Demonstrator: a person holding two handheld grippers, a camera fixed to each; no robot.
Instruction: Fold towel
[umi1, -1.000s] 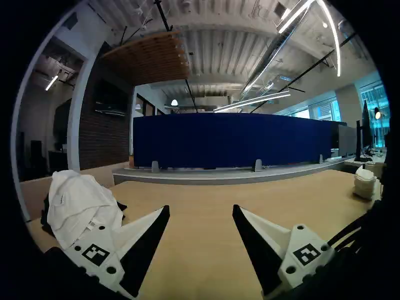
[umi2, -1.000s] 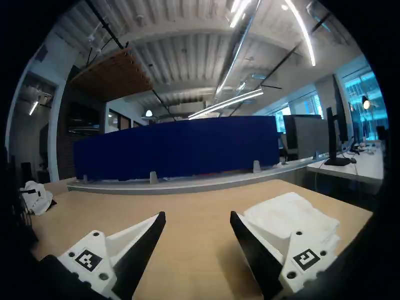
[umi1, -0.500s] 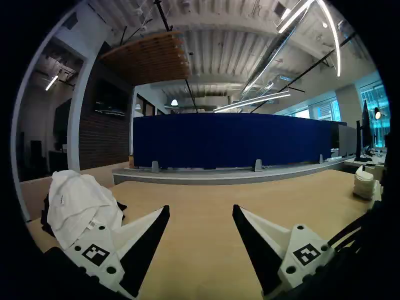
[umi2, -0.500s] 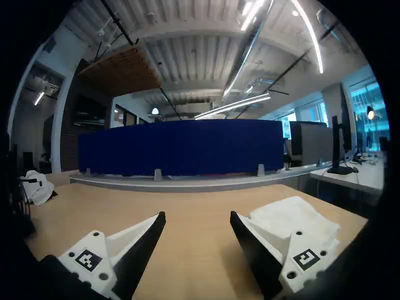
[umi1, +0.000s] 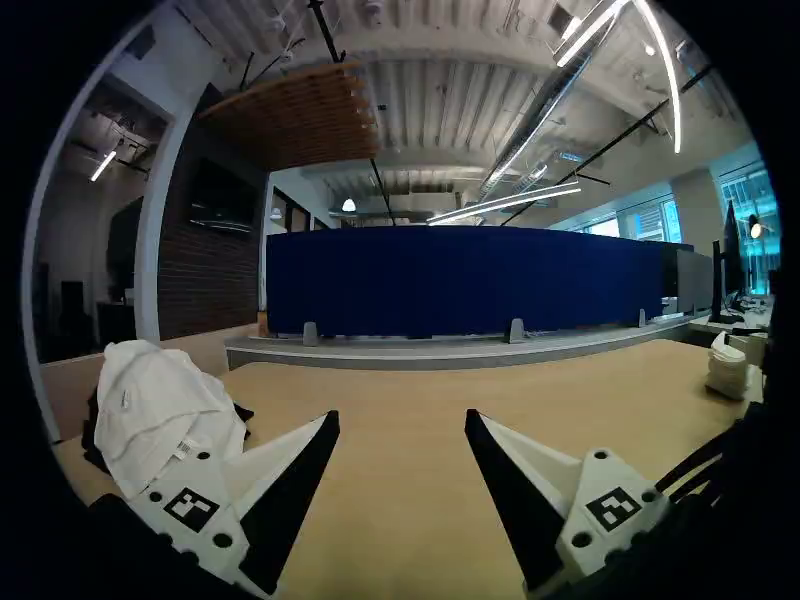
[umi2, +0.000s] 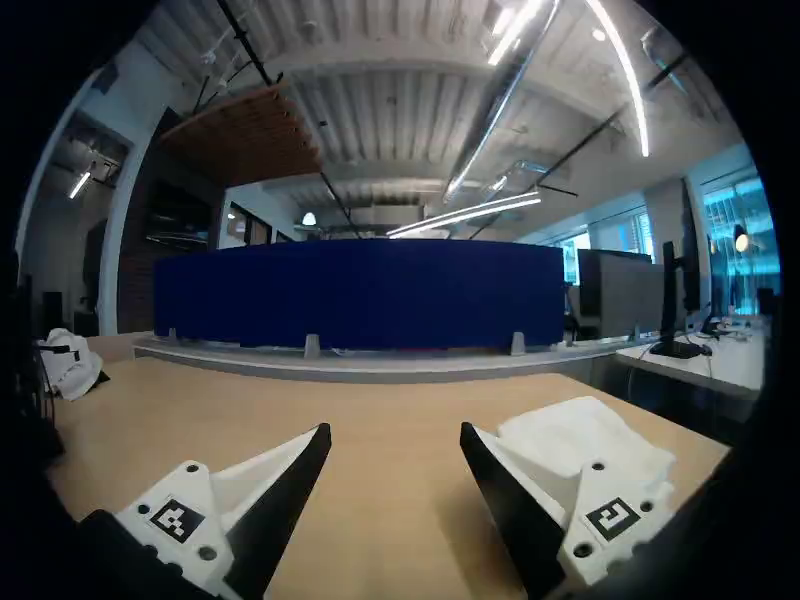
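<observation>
Holding fingers apart, left gripper (umi1: 400, 425) sits beside crumpled white towel (umi1: 150, 400), right gripper (umi2: 393, 430) beside folded stack (umi2: 585, 432).

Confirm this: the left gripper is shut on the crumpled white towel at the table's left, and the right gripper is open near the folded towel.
One point is wrong: the left gripper is open, gripping nothing; the crumpled white towel lies beside it at the left of the table, per the left gripper view. The right gripper is open near the folded towel.
</observation>
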